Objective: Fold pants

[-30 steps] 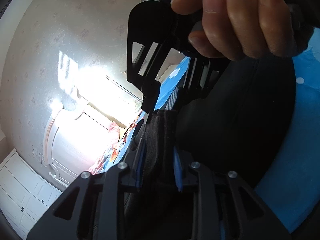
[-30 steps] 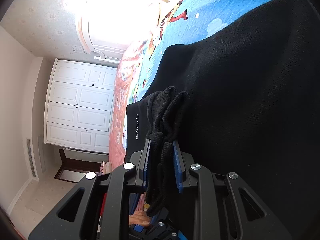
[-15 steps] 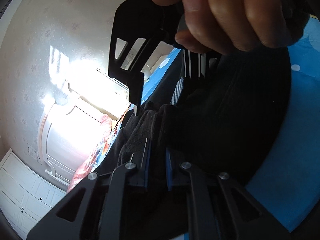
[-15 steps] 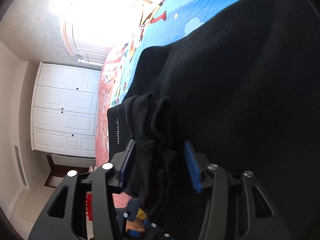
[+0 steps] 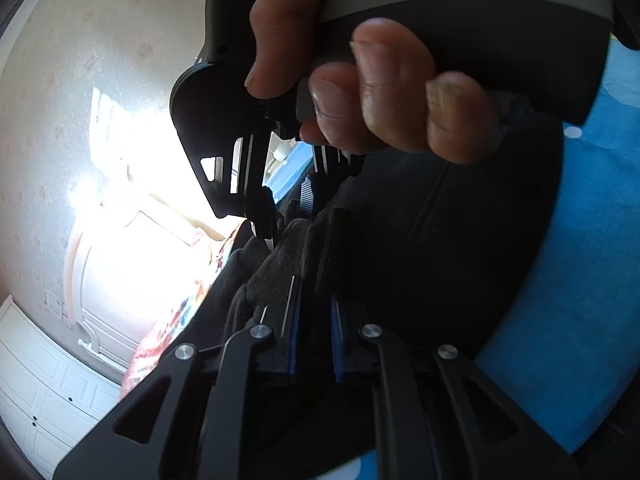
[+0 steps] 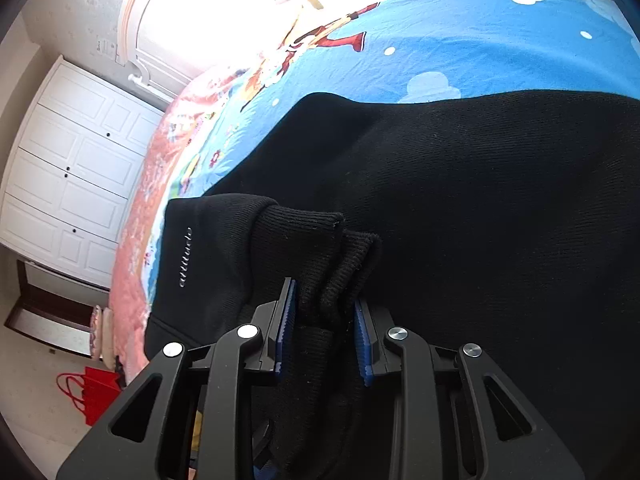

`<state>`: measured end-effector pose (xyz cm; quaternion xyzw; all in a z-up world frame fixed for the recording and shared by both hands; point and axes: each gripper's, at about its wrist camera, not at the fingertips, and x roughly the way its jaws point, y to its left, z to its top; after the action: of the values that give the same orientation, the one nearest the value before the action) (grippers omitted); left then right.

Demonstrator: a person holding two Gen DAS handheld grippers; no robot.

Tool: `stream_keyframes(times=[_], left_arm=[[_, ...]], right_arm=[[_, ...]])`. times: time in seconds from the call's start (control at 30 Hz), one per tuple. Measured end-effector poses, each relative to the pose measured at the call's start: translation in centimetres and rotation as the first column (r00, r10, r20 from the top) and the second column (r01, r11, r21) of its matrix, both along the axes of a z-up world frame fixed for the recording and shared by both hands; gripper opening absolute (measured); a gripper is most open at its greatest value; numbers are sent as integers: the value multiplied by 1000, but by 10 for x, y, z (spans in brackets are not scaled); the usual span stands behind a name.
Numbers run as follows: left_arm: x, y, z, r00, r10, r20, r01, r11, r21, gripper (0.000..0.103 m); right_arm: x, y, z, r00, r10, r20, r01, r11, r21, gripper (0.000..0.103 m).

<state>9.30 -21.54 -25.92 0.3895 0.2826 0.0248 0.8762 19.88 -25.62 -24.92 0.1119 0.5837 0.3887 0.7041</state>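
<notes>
Black pants [image 6: 460,208] lie spread on a blue cartoon bedsheet [image 6: 460,40]. Their ribbed cuffs [image 6: 320,248] are bunched between the blue pads of my right gripper [image 6: 324,312], whose jaws stand apart around the cloth. A folded layer with small white lettering [image 6: 186,258] lies left of the cuffs. In the left wrist view my left gripper [image 5: 314,308] is shut on a bunch of the black fabric [image 5: 288,248]. The right gripper and the hand holding it [image 5: 380,92] fill the top of that view, just beyond the same bunch.
The bed's pink edge [image 6: 132,256] drops to the floor at the left. White wardrobe doors [image 6: 68,168] and a red bag [image 6: 96,392] stand beyond it. Bright window glare washes out the far wall [image 5: 132,184].
My right gripper's jaws opened from clamped on the cuffs to apart around them. The pants settled lower onto the bed. The right hand moved closer to the left camera.
</notes>
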Motion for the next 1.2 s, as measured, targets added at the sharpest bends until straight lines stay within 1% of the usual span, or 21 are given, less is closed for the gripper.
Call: stream_keyframes(times=[0.1, 0.13, 0.2, 0.23, 0.3, 0.37, 0.43, 0.47, 0.5, 0.53, 0.57, 0.6, 0.67, 0.8, 0.9, 0.97, 1.03, 1.1, 1.13, 1.17, 1.2], left_arm=[[-6, 10, 25, 999, -21, -39, 11, 971, -240, 27], [-8, 22, 38, 999, -9, -42, -5, 942, -334, 27], [-10, 57, 62, 997, 55, -56, -76, 850, -521, 27], [-13, 76, 70, 993, 100, -55, -114, 809, -576, 27], [-21, 110, 79, 982, 183, -48, -173, 760, -626, 26], [-27, 146, 83, 966, 255, -45, -221, 722, -656, 25], [-36, 177, 75, 937, 334, -99, -307, 657, -689, 25], [-35, 195, 67, 913, 384, -138, -368, 630, -684, 23], [-39, 207, 58, 888, 426, -171, -420, 603, -678, 17], [-42, 224, 51, 876, 439, -199, -443, 571, -692, 6], [-44, 234, 47, 876, 429, -218, -444, 547, -710, 5], [-45, 238, 46, 887, 407, -218, -428, 545, -721, 5], [-56, 232, 39, 895, 398, -204, -415, 569, -710, 6], [-59, 234, 29, 887, 412, -209, -421, 532, -735, 5], [-70, 235, 24, 893, 399, -208, -412, 537, -736, 5], [-71, 237, 21, 897, 389, -210, -407, 540, -737, 5], [-72, 240, 23, 898, 382, -220, -403, 511, -759, 5], [-73, 242, 35, 902, 374, -214, -388, 490, -780, 19], [-72, 242, 43, 906, 376, -194, -374, 496, -783, 37], [-67, 242, 53, 912, 371, -177, -358, 508, -783, 44], [-59, 242, 61, 918, 357, -174, -350, 522, -778, 44]], right_arm=[[-4, 3, -3, 997, 12, 70, -9, 999, -47, 20], [-6, 6, -4, 996, 17, 91, -11, 998, -63, 21], [-14, 13, 0, 989, 26, 142, -11, 994, -106, 21], [-18, 17, 2, 984, 35, 175, -11, 991, -132, 22], [-23, 22, 3, 973, 43, 225, -3, 985, -175, 25], [-27, 26, 5, 962, 40, 270, 21, 975, -222, 37], [-32, 28, 13, 940, 28, 340, 83, 948, -308, 67], [-35, 25, 17, 923, 30, 383, 110, 934, -339, 67], [-39, 24, 24, 906, 40, 420, 122, 928, -352, 68], [-43, 19, 30, 891, 45, 451, 132, 926, -353, 77], [-50, 18, 39, 871, 39, 490, 152, 926, -345, 83], [-60, 18, 48, 843, 24, 537, 177, 930, -321, 90], [-80, 16, 57, 794, 14, 608, 201, 938, -284, 91], [-114, 42, 67, 748, 35, 663, 173, 954, -246, 92], [-122, 61, 58, 785, 60, 617, 135, 955, -263, 92], [-122, 70, 39, 826, 96, 556, 108, 940, -323, 92], [-120, 74, 13, 866, 135, 482, 80, 913, -401, 92], [-125, 71, 7, 847, 148, 511, 80, 914, -397, 92], [-128, 72, 7, 842, 163, 515, 78, 907, -413, 92], [-129, 72, 7, 842, 164, 514, 79, 905, -418, 92], [-128, 72, 6, 845, 161, 510, 80, 905, -418, 93]])
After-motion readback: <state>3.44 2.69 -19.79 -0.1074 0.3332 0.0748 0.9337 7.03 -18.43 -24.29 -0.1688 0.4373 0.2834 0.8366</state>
